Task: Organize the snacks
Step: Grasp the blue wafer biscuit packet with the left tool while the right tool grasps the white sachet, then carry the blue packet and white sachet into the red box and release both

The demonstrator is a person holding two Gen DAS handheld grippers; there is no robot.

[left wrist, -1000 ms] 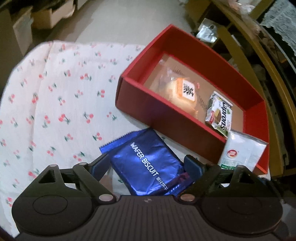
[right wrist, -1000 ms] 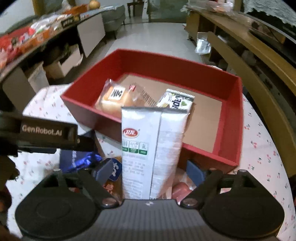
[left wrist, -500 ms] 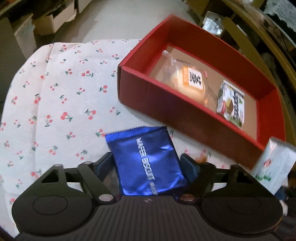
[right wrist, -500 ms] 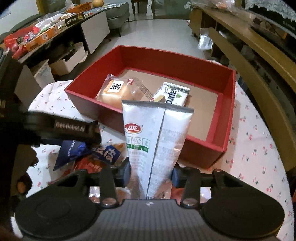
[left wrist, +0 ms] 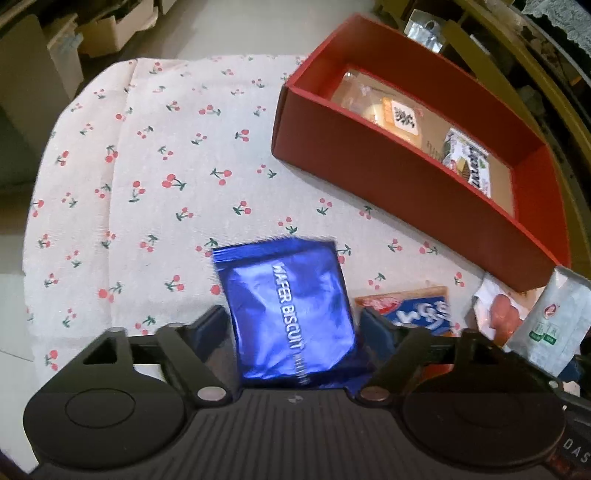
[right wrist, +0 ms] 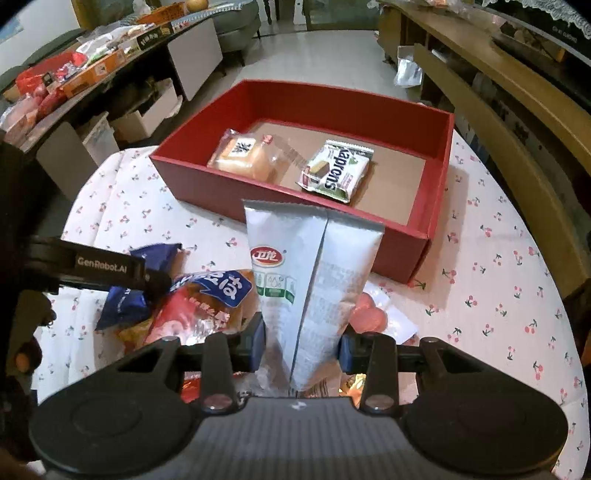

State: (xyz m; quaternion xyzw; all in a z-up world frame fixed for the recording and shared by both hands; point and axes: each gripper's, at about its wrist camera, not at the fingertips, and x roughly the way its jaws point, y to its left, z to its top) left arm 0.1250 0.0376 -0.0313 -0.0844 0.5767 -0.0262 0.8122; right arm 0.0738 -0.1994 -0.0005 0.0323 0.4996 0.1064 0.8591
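My left gripper (left wrist: 293,325) is shut on a blue wafer biscuit packet (left wrist: 288,306) and holds it above the cherry-print tablecloth (left wrist: 147,177). My right gripper (right wrist: 301,347) is shut on a tall silver-white packet (right wrist: 310,273), upright, in front of the red box (right wrist: 439,177). The box also shows in the left wrist view (left wrist: 369,162) at the upper right. In it lie a wrapped cake (right wrist: 245,157) and a green-white wafer pack (right wrist: 338,171). The left gripper shows in the right wrist view at the left, holding the blue packet (right wrist: 125,302).
Loose snacks lie on the cloth between the grippers: a red-and-blue bag (right wrist: 207,302) and a pink packet (right wrist: 369,314). A wooden bench (right wrist: 517,122) runs along the right. Cluttered shelves (right wrist: 92,66) and cardboard boxes (left wrist: 110,26) stand beyond the table's far edge.
My left gripper has lifted the blue packet and drawn back from the box. My right gripper has closed on the silver packet and raised it, with more of the box floor in view.
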